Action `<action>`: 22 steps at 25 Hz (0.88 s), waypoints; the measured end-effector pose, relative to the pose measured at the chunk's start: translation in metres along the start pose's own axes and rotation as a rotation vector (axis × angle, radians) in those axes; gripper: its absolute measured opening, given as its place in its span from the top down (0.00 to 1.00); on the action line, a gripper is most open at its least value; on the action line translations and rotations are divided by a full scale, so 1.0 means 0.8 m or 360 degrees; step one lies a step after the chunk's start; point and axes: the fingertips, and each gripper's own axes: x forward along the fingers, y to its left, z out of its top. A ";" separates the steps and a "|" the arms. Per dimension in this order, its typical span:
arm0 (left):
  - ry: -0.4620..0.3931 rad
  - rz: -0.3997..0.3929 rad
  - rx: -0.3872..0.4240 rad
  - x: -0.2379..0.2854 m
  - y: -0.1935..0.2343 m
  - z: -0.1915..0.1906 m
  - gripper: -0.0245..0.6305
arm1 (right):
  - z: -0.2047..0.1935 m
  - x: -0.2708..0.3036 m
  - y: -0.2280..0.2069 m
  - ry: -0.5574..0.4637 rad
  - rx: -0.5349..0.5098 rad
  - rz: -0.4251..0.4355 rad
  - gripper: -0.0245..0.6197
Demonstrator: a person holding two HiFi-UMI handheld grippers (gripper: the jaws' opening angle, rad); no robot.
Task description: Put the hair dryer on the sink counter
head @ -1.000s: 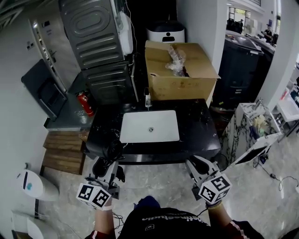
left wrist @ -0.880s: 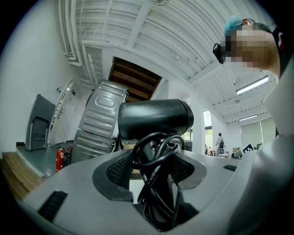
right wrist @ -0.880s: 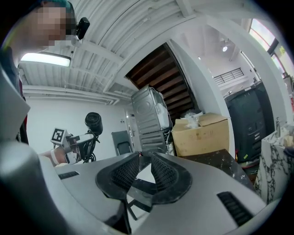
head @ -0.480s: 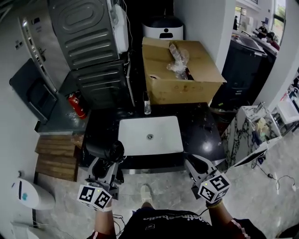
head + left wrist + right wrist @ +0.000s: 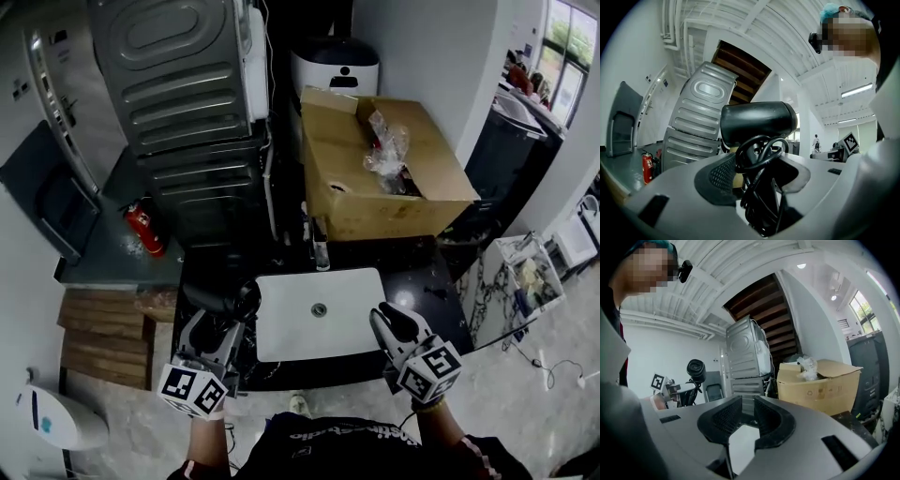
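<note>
Gripping the hair dryer (image 5: 757,123) by its handle keeps the wrapped cord (image 5: 759,154) bundled; the left gripper (image 5: 759,176) holds it over the left edge of the desk (image 5: 422,281) beside the sink (image 5: 319,314), apparently not yet down. Meanwhile the right gripper (image 5: 743,420) is empty, jaws slightly apart.

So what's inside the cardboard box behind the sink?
Crumpled clear plastic wrapping pokes out of the open cardboard box. Anything beneath it is hidden by the wrapping and the box walls.

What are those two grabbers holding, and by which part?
The left gripper clamps the black hair dryer by its handle, with the cord wrapped round it. The right gripper holds nothing.
</note>
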 end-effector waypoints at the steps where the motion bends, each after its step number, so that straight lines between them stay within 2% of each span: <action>1: 0.0008 -0.0008 -0.0001 0.006 0.012 -0.001 0.60 | 0.002 0.014 0.002 -0.0003 -0.0006 -0.0005 0.81; 5: 0.0042 -0.0010 -0.0024 0.033 0.051 -0.011 0.60 | 0.006 0.059 0.009 0.0005 -0.0061 0.0001 0.81; 11: 0.0091 0.0022 -0.0073 0.057 0.070 -0.032 0.60 | -0.003 0.096 -0.002 0.0058 -0.0033 0.0062 0.81; 15: 0.0137 0.0097 -0.0075 0.070 0.085 -0.041 0.60 | -0.001 0.117 -0.013 0.0062 -0.0038 0.0130 0.81; 20: 0.0342 0.0240 0.0039 0.073 0.110 -0.084 0.60 | -0.010 0.129 -0.017 0.0077 0.0029 0.0236 0.81; 22: 0.0434 0.0281 0.0047 0.072 0.119 -0.105 0.60 | -0.014 0.134 -0.012 0.0089 0.0028 0.0281 0.81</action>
